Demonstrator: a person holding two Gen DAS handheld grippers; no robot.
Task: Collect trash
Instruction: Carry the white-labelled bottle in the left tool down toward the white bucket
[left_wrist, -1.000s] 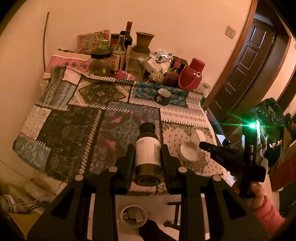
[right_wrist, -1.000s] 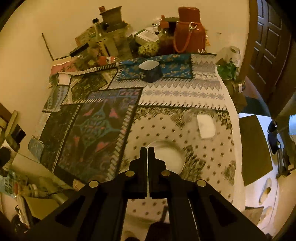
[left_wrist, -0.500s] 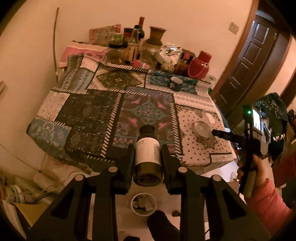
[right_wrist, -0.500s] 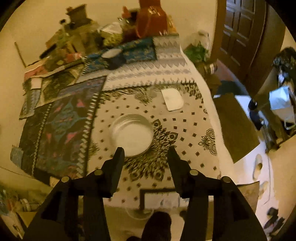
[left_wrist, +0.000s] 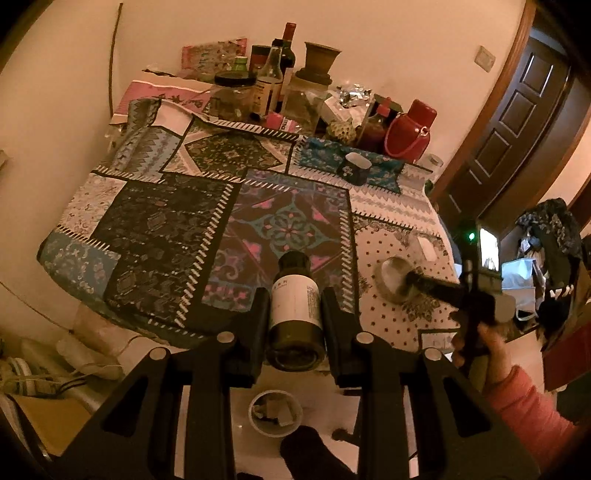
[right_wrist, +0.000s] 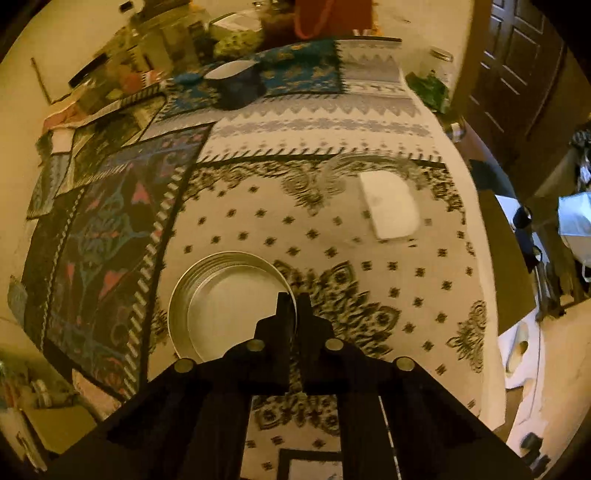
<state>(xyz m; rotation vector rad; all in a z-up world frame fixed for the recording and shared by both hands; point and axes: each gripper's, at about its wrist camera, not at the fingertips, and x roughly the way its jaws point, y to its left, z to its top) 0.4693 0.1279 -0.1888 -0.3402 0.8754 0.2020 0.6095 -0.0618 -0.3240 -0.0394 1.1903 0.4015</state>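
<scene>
My left gripper (left_wrist: 293, 302) is shut on a dark glass bottle (left_wrist: 294, 310) with a white label, held level above the floor in front of the table. A small white bin (left_wrist: 275, 412) with scraps in it stands on the floor below the bottle. My right gripper (right_wrist: 294, 300) is shut on the near rim of a shallow round metal tin (right_wrist: 229, 299) that lies on the dotted white cloth; it shows in the left wrist view too (left_wrist: 410, 281), at the tin (left_wrist: 393, 275). A white flat piece (right_wrist: 391, 205) lies beyond the tin.
The table (left_wrist: 74, 258) has a patchwork cloth. Bottles, jars and a red flask (left_wrist: 410, 131) crowd its far edge. A dark cup (right_wrist: 236, 83) stands mid-table. A brown door (left_wrist: 517, 140) is at the right. Clutter lies on the floor at the left.
The right gripper opened, then moved down to the tin and closed on its rim. The left gripper has stayed back from the table with the bottle, over the bin.
</scene>
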